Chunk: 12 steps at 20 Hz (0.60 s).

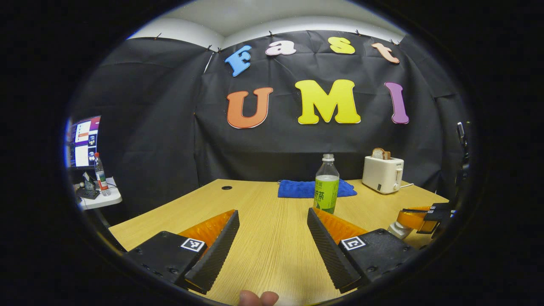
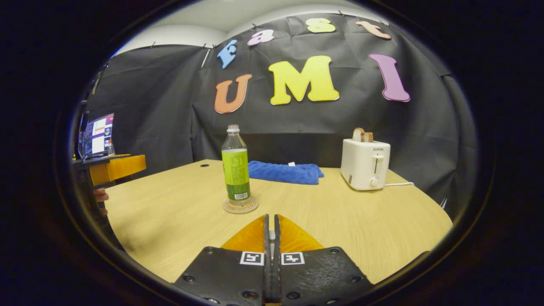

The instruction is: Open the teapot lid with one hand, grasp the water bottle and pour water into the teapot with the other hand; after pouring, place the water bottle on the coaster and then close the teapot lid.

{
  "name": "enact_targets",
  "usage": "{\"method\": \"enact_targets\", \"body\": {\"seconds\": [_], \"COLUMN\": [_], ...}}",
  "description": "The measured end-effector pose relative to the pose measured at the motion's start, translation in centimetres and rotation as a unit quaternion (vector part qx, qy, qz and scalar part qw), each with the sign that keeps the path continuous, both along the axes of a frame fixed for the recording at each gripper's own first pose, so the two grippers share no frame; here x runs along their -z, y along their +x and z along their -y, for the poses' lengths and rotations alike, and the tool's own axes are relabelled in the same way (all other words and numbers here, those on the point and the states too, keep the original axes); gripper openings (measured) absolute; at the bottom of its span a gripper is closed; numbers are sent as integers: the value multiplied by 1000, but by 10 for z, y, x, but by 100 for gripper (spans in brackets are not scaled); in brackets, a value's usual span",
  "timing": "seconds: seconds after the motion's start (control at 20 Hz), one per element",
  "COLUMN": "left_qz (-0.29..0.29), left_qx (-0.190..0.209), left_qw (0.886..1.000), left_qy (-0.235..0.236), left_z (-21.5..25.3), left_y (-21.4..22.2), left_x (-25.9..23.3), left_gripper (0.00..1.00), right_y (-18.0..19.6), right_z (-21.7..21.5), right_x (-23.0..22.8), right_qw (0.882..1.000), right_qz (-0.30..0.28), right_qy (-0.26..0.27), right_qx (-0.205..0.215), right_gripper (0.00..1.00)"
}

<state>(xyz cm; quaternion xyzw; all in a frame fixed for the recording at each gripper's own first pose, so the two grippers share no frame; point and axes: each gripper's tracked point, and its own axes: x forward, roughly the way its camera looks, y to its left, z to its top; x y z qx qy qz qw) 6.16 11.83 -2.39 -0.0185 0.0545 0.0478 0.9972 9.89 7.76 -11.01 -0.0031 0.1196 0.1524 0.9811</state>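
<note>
- One water bottle (image 2: 236, 171) with a green label stands upright on one round coaster (image 2: 240, 206), out on the wooden table (image 2: 170, 212); in the right gripper view it sits at about eleven o'clock from that gripper's fingertips, well apart from them. Its cap looks to be off, and liquid fills it to about the shoulder.
- Left gripper (image 1: 273, 217): its two fingers are spread wide with bare tabletop between them, gripping nothing. In the left gripper view the same bottle (image 1: 327, 185) stands just past the tip of the right-hand finger, at about one o'clock.
- Right gripper (image 2: 272, 219): its two fingers are pressed flat together. A thin pale sliver shows in the seam between them; I cannot tell what it is.
- In the left gripper view, the right gripper's body (image 1: 420, 217) comes in at three o'clock, with a small white knob-like piece (image 1: 398, 229) under its tip; too little of it shows to name it.
- In the right gripper view, the left gripper's body (image 2: 114, 168) hangs at nine o'clock, a person's fingers (image 2: 100, 196) just below it.
- One folded blue cloth (image 2: 284, 171) lies at the table's far edge, behind the bottle.
- One white toaster (image 2: 365, 164) stands at about one o'clock, bread (image 2: 362, 135) poking out of its top, a white cord trailing off its side.
- Off the table at nine o'clock: one lit monitor (image 1: 84, 141) and a second, smaller bottle (image 1: 100, 174) on a white side table (image 1: 100, 199).
</note>
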Motion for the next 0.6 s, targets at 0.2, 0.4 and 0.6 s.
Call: {"method": "enact_targets", "body": {"seconds": [0.2, 0.4, 0.6], "left_qz": [3, 16, 46], "left_qx": [5, 20, 32], "left_qw": [1000, 1000, 998], "left_qy": [0, -13, -17], "left_z": [11, 34, 60], "left_y": [-1, -6, -20], "left_x": [-7, -22, -49], "left_gripper": [100, 100, 100], "right_y": [-1, -10, -34], "right_z": [3, 16, 44], "right_x": [-6, -47, -82], "right_qw": [1000, 997, 991], "right_qz": [7, 56, 99], "right_qy": [-1, 32, 23], "right_qx": [9, 32, 82], "right_gripper": [4, 29, 92]}}
